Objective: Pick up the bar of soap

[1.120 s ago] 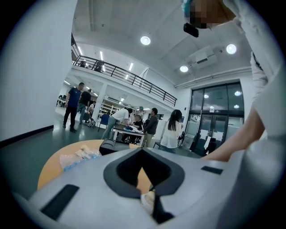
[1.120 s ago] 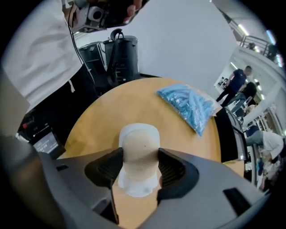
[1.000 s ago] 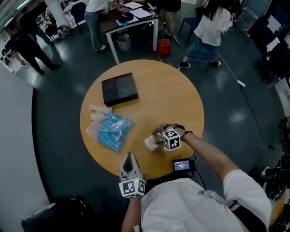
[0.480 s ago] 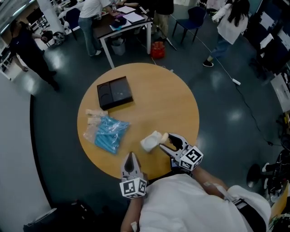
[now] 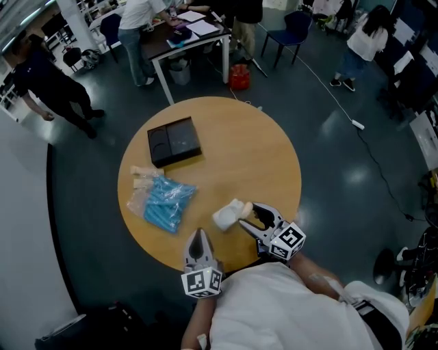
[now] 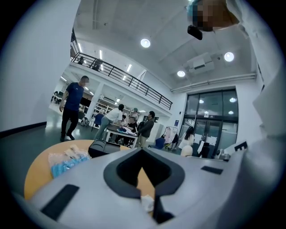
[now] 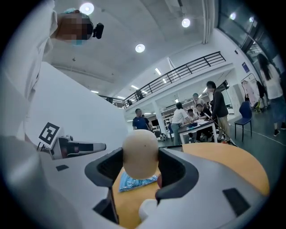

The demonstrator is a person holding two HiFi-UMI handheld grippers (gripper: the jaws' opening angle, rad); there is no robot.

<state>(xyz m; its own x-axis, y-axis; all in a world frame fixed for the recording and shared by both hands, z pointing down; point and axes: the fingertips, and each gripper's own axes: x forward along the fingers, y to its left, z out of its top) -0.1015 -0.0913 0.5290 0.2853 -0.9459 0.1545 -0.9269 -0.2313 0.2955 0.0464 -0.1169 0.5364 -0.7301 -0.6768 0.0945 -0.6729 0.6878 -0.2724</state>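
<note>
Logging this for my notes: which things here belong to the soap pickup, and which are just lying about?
In the job: cream oval bar of soap; right gripper, closed on it.
Lying about: flat black box; clear bag of blue pieces; left gripper, shut and idle.

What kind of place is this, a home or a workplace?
Most likely a large open workplace hall, not a home. A railed upper gallery and tall glass doors show in the left gripper view, and people stand around a work table with papers beyond the round table.
</note>
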